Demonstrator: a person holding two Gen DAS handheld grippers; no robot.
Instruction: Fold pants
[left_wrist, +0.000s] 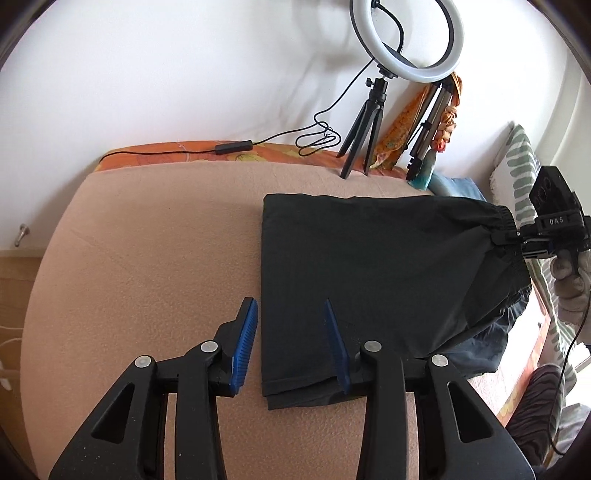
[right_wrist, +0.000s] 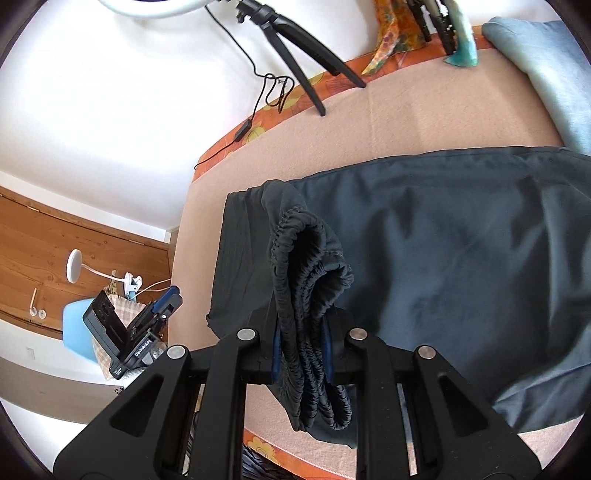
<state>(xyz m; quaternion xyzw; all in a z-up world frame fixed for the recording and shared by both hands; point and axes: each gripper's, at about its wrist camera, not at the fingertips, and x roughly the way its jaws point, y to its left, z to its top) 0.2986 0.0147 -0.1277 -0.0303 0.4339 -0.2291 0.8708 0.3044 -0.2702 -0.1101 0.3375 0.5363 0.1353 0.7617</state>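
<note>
- Dark, near-black fabric is making up the pants (left_wrist: 369, 266), which are lying doubled over on the peach blanket (left_wrist: 147, 258) covering the bed, legs stacked and hems pointing toward the left gripper.
- Their elastic waistband (right_wrist: 310, 325) is being lifted off the blanket at the far end, bunched into several gathered layers.
- The right gripper (right_wrist: 301, 354) is clamping that bunched waistband between its blue pads, jaws nearly together with only the cloth's thickness between them; the left wrist view is showing it from the side, pulling the fabric up into a slope.
- The left gripper (left_wrist: 291, 347) is hovering low over the hem end with its jaws spread wide and gripping nothing; one blue finger (left_wrist: 245, 343) is sitting over bare blanket just beside the pants' edge, the other over the cloth.
- Judging by this, the lengthwise fold is already done and the end-to-end fold is in hand, waistband going toward the hems.
- The next move is probably calling for the right gripper to carry the waistband across and lay it down level with the hems, while the left one is pinning or pinching the hem end so the lower layers are not sliding.
- A ring light (left_wrist: 406, 40) on a small tripod is standing at the far edge of the bed by the wall, well apart from the pants, its cable trailing alongside.
</note>
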